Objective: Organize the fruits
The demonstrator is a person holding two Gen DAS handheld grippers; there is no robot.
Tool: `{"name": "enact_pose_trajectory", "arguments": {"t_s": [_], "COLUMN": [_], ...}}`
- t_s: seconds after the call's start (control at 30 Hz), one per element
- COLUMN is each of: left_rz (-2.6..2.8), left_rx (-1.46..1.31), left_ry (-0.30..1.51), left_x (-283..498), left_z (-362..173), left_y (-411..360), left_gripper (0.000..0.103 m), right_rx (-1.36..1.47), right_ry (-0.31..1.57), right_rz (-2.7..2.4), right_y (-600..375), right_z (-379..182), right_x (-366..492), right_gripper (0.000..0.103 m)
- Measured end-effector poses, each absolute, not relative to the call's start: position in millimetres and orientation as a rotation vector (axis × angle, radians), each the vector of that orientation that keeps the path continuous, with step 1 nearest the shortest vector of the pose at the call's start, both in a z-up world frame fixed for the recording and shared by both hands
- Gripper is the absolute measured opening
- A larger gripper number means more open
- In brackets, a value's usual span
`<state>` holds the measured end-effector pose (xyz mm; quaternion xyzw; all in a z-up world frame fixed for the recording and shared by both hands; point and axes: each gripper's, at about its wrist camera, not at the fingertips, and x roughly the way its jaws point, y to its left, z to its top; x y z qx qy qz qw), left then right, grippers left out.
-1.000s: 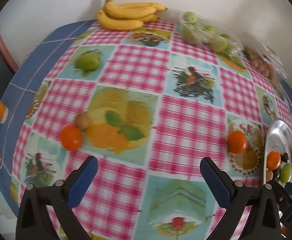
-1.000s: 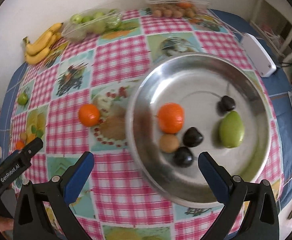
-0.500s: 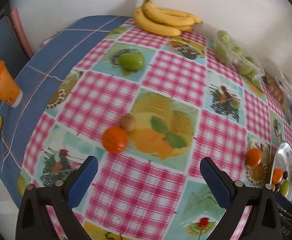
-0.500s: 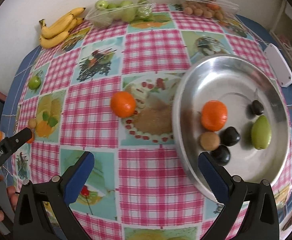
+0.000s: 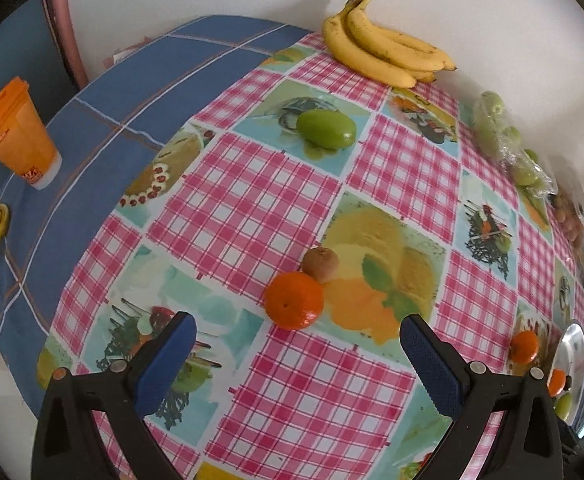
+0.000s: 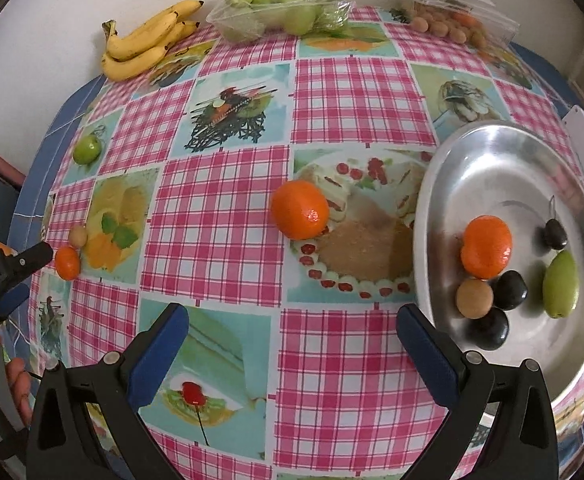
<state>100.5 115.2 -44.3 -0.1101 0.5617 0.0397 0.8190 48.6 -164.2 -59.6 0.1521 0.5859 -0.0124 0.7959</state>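
While both tools hang above the checked tablecloth [image 6: 228,208], the loose fruit lies spread across it. Steel tray [image 6: 491,152] at the right side: already holds an orange, a green fruit, a small brown fruit and some dark ones. Bananas [image 5: 383,54] against the far wall, with two clear packs of fruit beside them. Green fruit [image 5: 325,129] alone, well to the left.

Left gripper [image 5: 295,334]: jaws wide apart, empty, touching nothing. An orange [image 5: 293,300] sits just ahead of the gap, a little left of centre, with a small brown fruit [image 5: 319,258] touching its far side.

Right gripper [image 6: 292,320]: jaws likewise wide apart, nothing held. A second orange [image 6: 299,209] lies ahead of it on the cloth, near the tray's left rim but not touching.

Judgement: step in hand looks like the left-hand pick of the near orange. To do it well, centre the gap on the fruit's widest part, come down low enough to close across the middle, and keep the far pad clear of the brown fruit so it isn't nudged away. Close gently; a round fruit will roll or squirt out if caught off-centre.
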Motion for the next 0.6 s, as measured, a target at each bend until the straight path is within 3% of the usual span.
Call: {"name": "enact_pose_trajectory", "arguments": {"t_s": [0.5,0.6], "left_rz": [0.092,0.082], "left_rx": [-0.266,-0.281], "left_ry": [1.262,1.27], "left_x": [109.3,110.6], "left_z": [-66.2,-69.1], "left_y": [117.9,119.8], "left_gripper": [0.101,0.091], "right_rx": [0.405,0.414], "right_ry": [1.155,1.141], "right_rz": [-0.031,-0.036], "right_y": [-183.3,-184.8], "right_z": [-58.0,-57.9], "right_x": [66.7,72.3], "right_gripper": [0.103,0.103]}}
